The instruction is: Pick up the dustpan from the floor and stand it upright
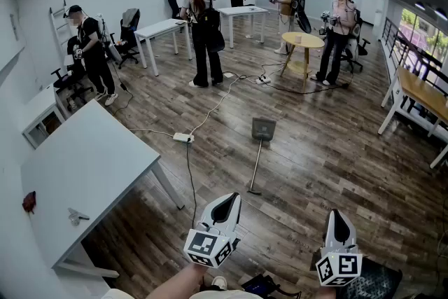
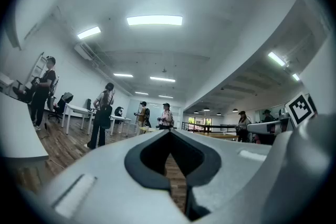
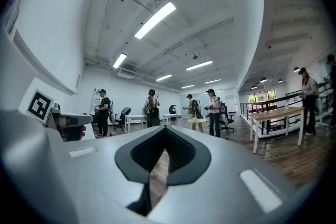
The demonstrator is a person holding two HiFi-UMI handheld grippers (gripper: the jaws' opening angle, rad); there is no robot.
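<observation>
In the head view, the grey long-handled plastic dustpan (image 1: 263, 129) is seen lying flat on the wooden floor (image 1: 315, 150), well beyond the left gripper (image 1: 225, 204) and right gripper (image 1: 339, 219). In the left gripper view, the jaws are closed on nothing. In the right gripper view, the jaws are likewise closed and empty. Approach, pickup and standing are all judged still to be done.

From my head, one camera looks steeply down over the floor (image 1: 315, 150), with my left claw (image 1: 233, 198) and right claw (image 1: 338, 213) near its bottom edge. Each claw's camera sits right behind its jaws, facing out across the room, ceiling included. All three share the far people (image 1: 203, 31) and tables (image 1: 164, 28).
</observation>
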